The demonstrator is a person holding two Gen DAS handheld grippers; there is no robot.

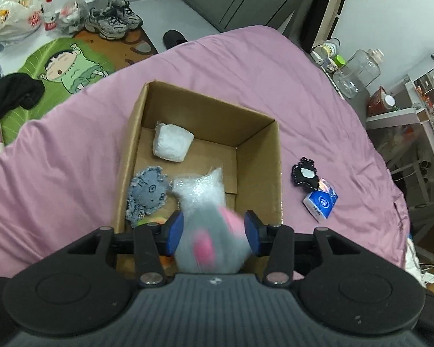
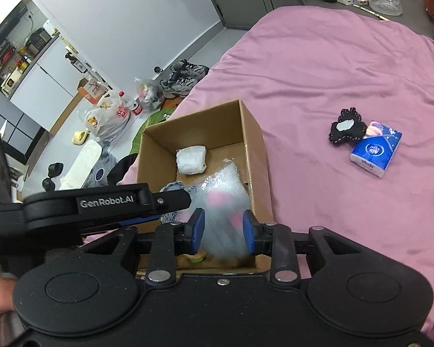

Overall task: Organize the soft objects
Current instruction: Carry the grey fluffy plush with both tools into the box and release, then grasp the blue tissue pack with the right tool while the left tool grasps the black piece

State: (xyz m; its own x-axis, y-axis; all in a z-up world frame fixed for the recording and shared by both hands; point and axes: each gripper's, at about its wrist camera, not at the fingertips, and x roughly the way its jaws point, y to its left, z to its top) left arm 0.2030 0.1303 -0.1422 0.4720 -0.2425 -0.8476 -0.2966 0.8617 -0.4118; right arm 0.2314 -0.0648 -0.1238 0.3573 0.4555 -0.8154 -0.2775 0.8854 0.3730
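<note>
The bubble-wrapped bundle point(image 1: 209, 231) sat blurred between the left gripper's point(image 1: 212, 232) parted jaws, above the cardboard box point(image 1: 254, 156); the right gripper's point(image 2: 223, 228) jaws stood apart.

Right gripper point(image 2: 223, 229) over cardboard box point(image 2: 257, 156), blurred bubble-wrapped bundle point(image 2: 222, 202) perhaps between its pads

Pink-sheeted bed point(image 1: 246, 66), grey floor point(image 1: 159, 8), white walls point(image 2: 115, 8).
</note>
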